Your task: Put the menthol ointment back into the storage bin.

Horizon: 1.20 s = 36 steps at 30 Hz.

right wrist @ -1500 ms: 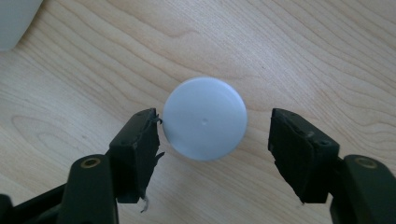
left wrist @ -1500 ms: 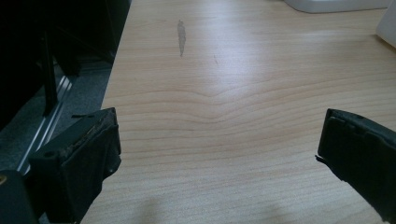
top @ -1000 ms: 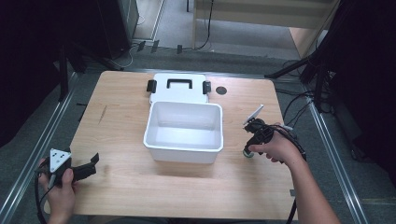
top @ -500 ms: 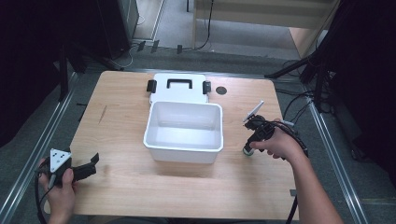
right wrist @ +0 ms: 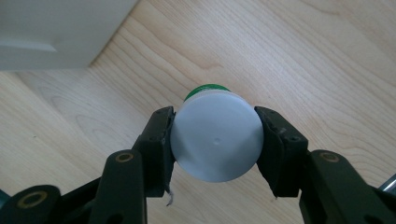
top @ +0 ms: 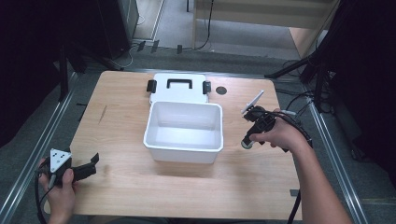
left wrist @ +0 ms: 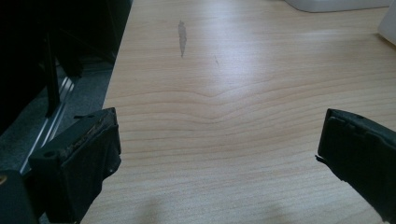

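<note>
while the right gripper [right wrist: 215,140] pinches a small white-capped bottle [right wrist: 215,141] between its two pads, the bottle sits clear of the table [top: 121,186], just to the right of the white bin [top: 184,130] and level with its near half. judged from this, the pickup is done; what remains is the carry over the bin's right wall and the release inside, since the bin's interior reads as bare. behind the bin, touching its far wall, lies the white lid [top: 177,86] with a black handle and two black latches. the left gripper [top: 86,168] is held well to the left of the bin, near the table's front left corner, with its jaws spread wide and nothing between them. the right gripper view gives what the high view cannot: the round white cap gripped on both sides, a green band of the bottle body below it, and a corner of the bin at upper left. the high view in turn gives the bin's open interior and the spacing of both hands about it. the left gripper view adds bare wood grain and a dark scuff [left wrist: 182,35] on the table.
</note>
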Tool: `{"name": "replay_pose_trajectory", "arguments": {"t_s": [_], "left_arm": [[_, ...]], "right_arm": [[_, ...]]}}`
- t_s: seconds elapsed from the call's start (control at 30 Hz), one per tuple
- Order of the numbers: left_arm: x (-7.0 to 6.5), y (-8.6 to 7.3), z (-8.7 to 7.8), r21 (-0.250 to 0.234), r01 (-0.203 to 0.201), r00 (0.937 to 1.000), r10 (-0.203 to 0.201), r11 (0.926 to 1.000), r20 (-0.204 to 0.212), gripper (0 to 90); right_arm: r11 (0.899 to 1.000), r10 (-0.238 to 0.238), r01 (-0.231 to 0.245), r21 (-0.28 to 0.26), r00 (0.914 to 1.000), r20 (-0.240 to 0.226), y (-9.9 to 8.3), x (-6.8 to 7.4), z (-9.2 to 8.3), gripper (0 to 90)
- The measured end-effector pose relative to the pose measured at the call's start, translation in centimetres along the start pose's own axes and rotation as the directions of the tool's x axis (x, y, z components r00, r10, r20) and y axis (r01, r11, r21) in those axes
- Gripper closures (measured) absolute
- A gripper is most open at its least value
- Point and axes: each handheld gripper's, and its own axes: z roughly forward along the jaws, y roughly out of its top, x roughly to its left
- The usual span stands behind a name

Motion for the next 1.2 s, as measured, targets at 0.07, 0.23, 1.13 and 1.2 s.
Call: {"name": "replay_pose_trajectory", "arguments": {"t_s": [0.07,0.23,1.13,1.2], "left_arm": [[0.0,0.0,0.0,0.0,0.001,1.0,-0.001,1.0,0.0,0.0],[0.0,0.0,0.0,0.001,0.001,1.0,-0.001,1.0,-0.002,0.0],[0.1,0.0,0.0,0.0,0.004,1.0,-0.004,1.0,0.002,0.0],[0.1,0.0,0.0,0.0,0.004,1.0,-0.004,1.0,0.003,0.0]], "right_arm": [[1.0,-0.006,0.006,-0.001,1.0,0.002,0.2,0.1,-0.4,51.7],[1.0,-0.014,0.014,-0.008,0.9999,0.006,1.0,0.5,-1.8,51.7],[0.997,-0.077,0.078,-0.013,0.9969,0.017,5.1,3.0,-6.6,51.8],[0.996,-0.085,0.085,-0.016,0.9962,0.018,5.3,3.2,-6.9,51.8]]}}
